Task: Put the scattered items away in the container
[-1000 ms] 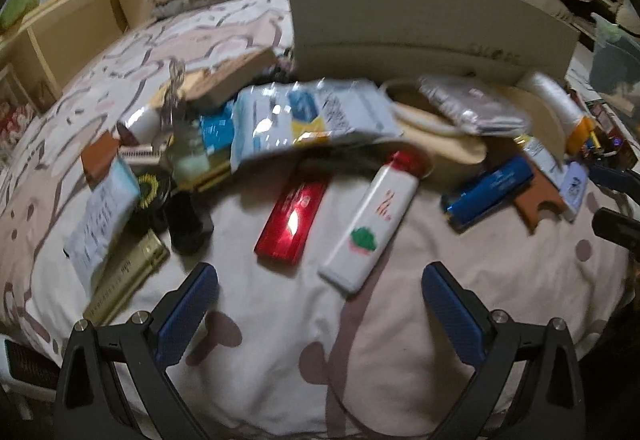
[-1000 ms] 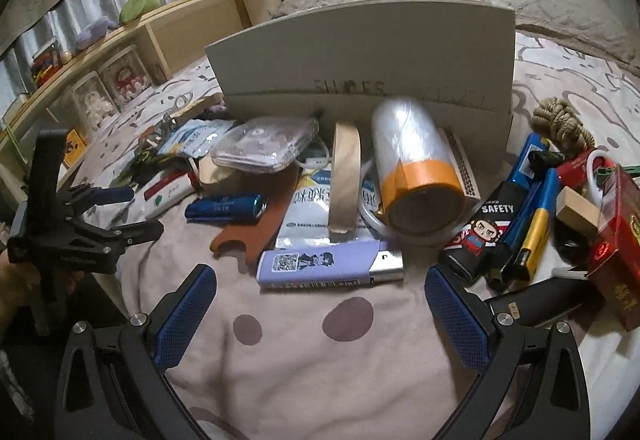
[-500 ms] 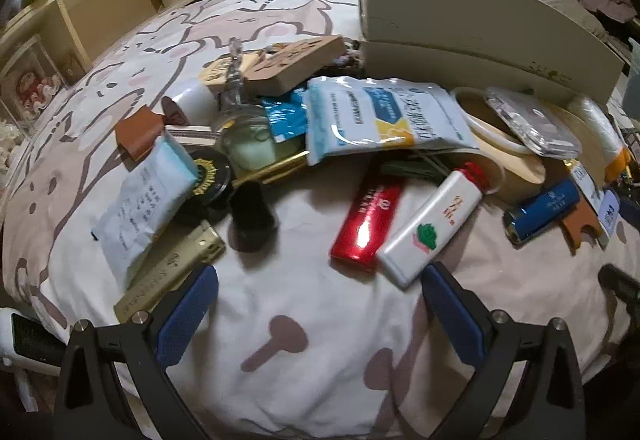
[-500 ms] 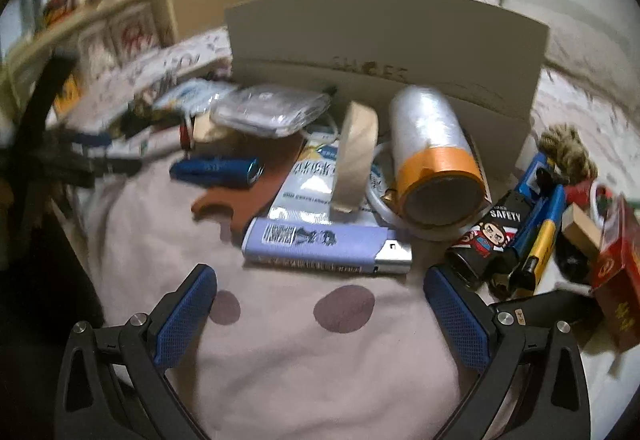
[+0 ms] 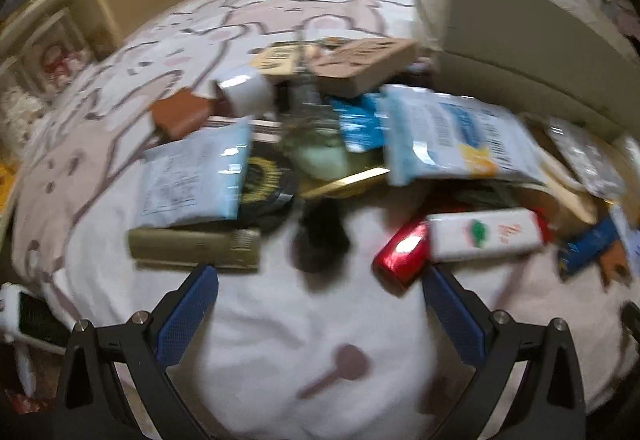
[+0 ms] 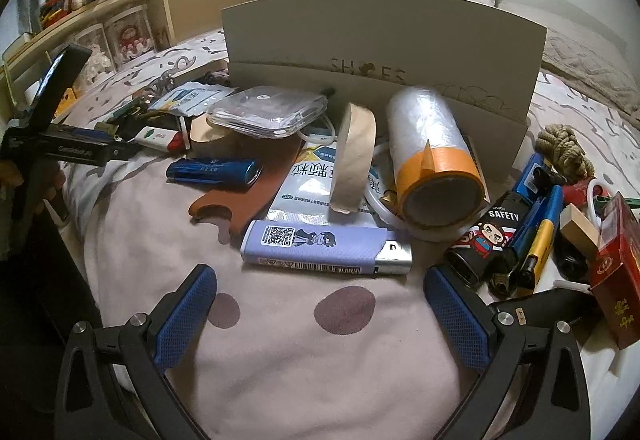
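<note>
Cardboard container (image 6: pixel 384 40), glossy lilac lighter (image 6: pixel 326 246) between wide-spread right hand-held gripper (image 6: pixel 320 310) pads.

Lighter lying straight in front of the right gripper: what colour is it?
Lavender body with a silver metal cap, QR code and cartoon figure printed on it; clearest in the right wrist view.

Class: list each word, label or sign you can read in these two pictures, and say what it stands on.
"SHOES": beige box.
"SAFETY": black lighter.
QR code, barcode: purple lighter; digits too small.
Packet: characters too small.
Left wrist view: all print blurred.
</note>
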The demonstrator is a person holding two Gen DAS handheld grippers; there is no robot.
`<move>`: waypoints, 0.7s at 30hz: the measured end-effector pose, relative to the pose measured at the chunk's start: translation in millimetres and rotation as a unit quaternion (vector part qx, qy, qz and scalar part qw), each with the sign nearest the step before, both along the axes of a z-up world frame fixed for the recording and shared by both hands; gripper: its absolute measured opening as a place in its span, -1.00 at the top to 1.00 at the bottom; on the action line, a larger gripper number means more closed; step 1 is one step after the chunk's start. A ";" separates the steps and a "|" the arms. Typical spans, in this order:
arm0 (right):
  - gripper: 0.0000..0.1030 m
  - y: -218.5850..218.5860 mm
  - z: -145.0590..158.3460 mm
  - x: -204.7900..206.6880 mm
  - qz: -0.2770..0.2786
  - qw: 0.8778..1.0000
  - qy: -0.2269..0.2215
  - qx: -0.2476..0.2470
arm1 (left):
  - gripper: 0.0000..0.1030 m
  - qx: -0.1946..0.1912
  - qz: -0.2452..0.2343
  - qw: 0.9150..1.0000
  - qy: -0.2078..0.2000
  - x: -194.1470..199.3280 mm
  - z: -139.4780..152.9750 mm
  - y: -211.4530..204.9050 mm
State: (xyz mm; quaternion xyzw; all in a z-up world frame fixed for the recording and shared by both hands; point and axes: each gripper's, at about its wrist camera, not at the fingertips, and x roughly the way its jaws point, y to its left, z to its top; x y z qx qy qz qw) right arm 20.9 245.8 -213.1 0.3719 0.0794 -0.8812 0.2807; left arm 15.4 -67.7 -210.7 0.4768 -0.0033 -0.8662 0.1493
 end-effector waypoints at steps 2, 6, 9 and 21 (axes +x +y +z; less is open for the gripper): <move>-1.00 -0.5 0.0 -0.2 -0.002 1.000 0.000 -0.001 | -1.00 0.003 0.020 1.000 0.000 -2.2 -0.2 -9.0; -1.00 -0.3 0.0 -0.1 -0.007 1.000 0.000 -0.004 | -1.00 0.000 0.047 0.999 0.004 -8.2 -0.3 -20.8; -1.00 -0.4 -0.5 0.0 -0.009 1.000 0.001 -0.005 | -1.00 -0.002 0.057 0.998 0.006 -12.5 -1.5 -25.1; -1.00 2.6 -2.5 0.3 -0.008 1.000 0.009 -0.012 | -1.00 0.067 -0.018 0.997 0.032 9.5 10.4 4.4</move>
